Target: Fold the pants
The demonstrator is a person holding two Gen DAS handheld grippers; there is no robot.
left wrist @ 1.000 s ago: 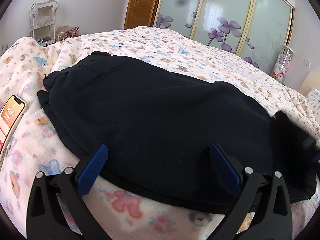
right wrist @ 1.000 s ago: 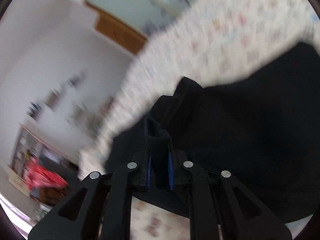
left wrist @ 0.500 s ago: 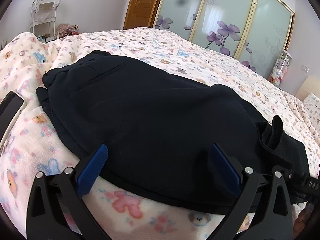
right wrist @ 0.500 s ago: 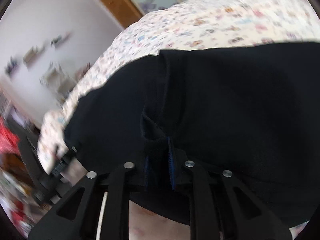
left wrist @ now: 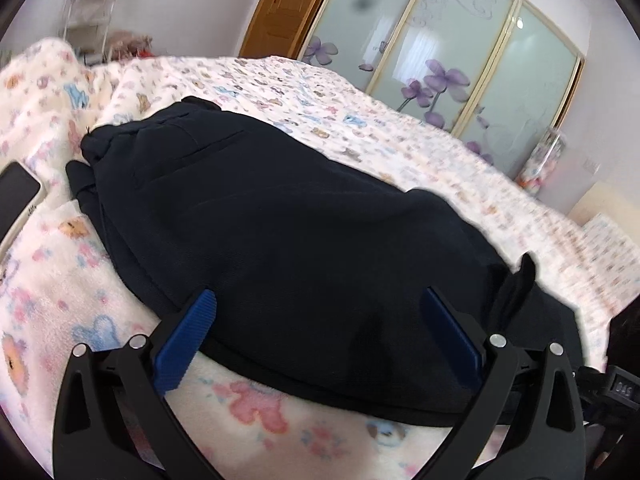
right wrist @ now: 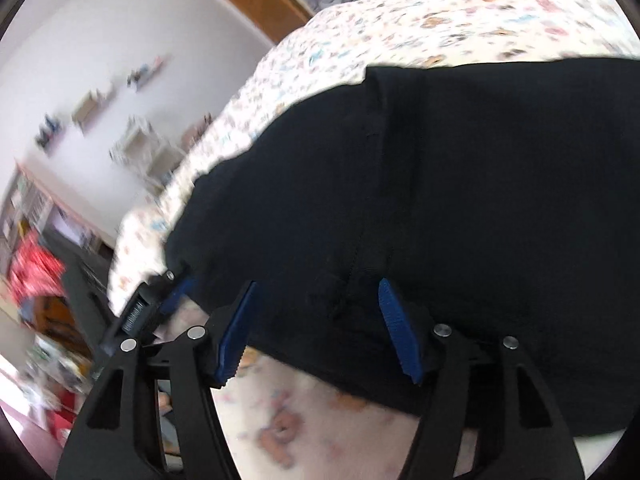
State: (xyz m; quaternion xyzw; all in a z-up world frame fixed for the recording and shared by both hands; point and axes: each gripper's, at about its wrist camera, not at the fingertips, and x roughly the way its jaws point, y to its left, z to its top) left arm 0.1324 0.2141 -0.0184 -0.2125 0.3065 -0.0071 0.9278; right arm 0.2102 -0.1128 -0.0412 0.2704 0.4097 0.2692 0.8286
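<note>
Black pants (left wrist: 288, 248) spread folded on a cartoon-print blanket (left wrist: 248, 404). Left gripper (left wrist: 320, 336) spread wide at the near hem, clasping nothing; right gripper (right wrist: 320, 328) likewise parted over the fabric. Dark-screened phone (left wrist: 16, 196) at left; writing illegible.

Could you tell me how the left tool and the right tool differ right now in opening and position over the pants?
The left tool gapes wider than the right tool. The left tool hovers over the broad middle of the near edge of the pants, whereas the right tool sits at a seamed end section. Both tools are open, blue-padded, gripping nothing, above the patterned blanket.
</note>
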